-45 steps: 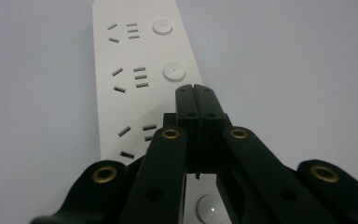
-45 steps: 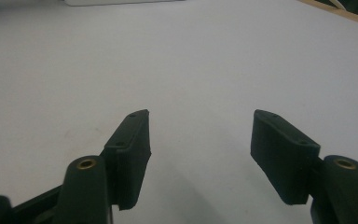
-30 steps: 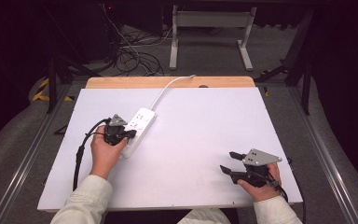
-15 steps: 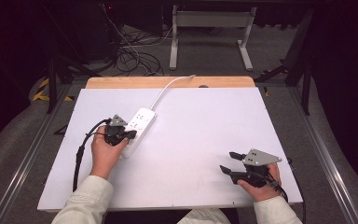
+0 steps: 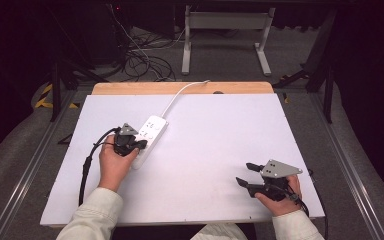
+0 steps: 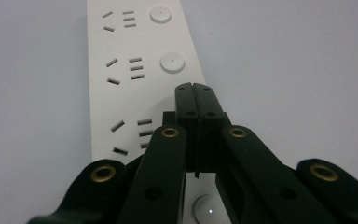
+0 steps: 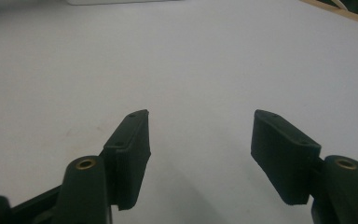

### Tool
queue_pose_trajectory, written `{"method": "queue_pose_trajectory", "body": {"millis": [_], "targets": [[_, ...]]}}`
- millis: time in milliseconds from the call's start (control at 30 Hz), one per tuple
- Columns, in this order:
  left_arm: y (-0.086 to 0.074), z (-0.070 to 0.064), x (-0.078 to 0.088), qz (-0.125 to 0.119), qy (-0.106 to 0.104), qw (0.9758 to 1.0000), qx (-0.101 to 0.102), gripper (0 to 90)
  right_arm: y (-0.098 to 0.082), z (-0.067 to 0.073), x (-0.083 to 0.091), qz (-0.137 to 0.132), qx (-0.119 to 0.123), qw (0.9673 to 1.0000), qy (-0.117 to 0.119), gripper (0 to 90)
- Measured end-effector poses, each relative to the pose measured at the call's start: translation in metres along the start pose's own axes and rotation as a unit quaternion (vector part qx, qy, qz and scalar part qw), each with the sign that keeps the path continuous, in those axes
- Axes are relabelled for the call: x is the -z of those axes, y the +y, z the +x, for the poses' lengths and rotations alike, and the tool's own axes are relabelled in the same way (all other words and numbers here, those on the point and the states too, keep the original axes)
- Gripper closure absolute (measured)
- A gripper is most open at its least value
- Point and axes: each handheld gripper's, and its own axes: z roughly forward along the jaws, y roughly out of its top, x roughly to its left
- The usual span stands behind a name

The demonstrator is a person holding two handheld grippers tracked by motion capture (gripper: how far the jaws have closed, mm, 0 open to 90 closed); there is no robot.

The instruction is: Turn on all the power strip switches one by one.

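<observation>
White power strip [image 5: 149, 137] lies left of centre on the desk [image 5: 220, 130], cord running to the far edge. Left tongs [image 6: 196, 91] are pressed together, empty, tips over the strip beside a round button [image 6: 172, 62] (likely pressing switches). Right tongs [image 7: 200, 135] gape wide, idle at the near right. Next: tip down squarely onto a button.

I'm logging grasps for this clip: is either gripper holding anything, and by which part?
Nothing is held. The left gripper is shut with nothing between its jaws, over the power strip; the right gripper is open above the table.
</observation>
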Motion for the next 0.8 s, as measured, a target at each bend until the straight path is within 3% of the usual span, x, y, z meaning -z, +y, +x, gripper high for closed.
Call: {"method": "queue_pose_trajectory", "body": {"millis": [233,333,500,667,767,800], "targets": [[0.001,-0.004,-0.001,0.005,0.009,0.9999,-0.001,90.0,0.0,0.0,0.0,0.0,0.0,1.0,0.0,38.1],[0.0,-0.002,-0.001,0.003,0.002,1.0,0.003,90.0,0.0,0.001,0.0,0.0,0.0,1.0,0.001,38.1],[0.0,-0.003,-0.001,0.006,0.008,0.9999,-0.007,90.0,0.0,0.002,-0.001,0.004,0.001,1.0,0.004,37.9],[0.004,0.0,0.001,0.005,-0.013,0.9997,0.018,89.9,0.0,0.002,-0.001,0.005,0.003,1.0,0.004,37.8],[0.01,0.001,0.006,-0.015,-0.01,0.9998,0.005,89.9,-0.001,0.001,-0.002,0.005,-0.001,1.0,0.004,37.8],[0.019,-0.001,0.014,-0.037,-0.019,0.9991,0.006,89.9,-0.001,0.0,-0.003,0.009,-0.002,1.0,0.004,37.8]]}}
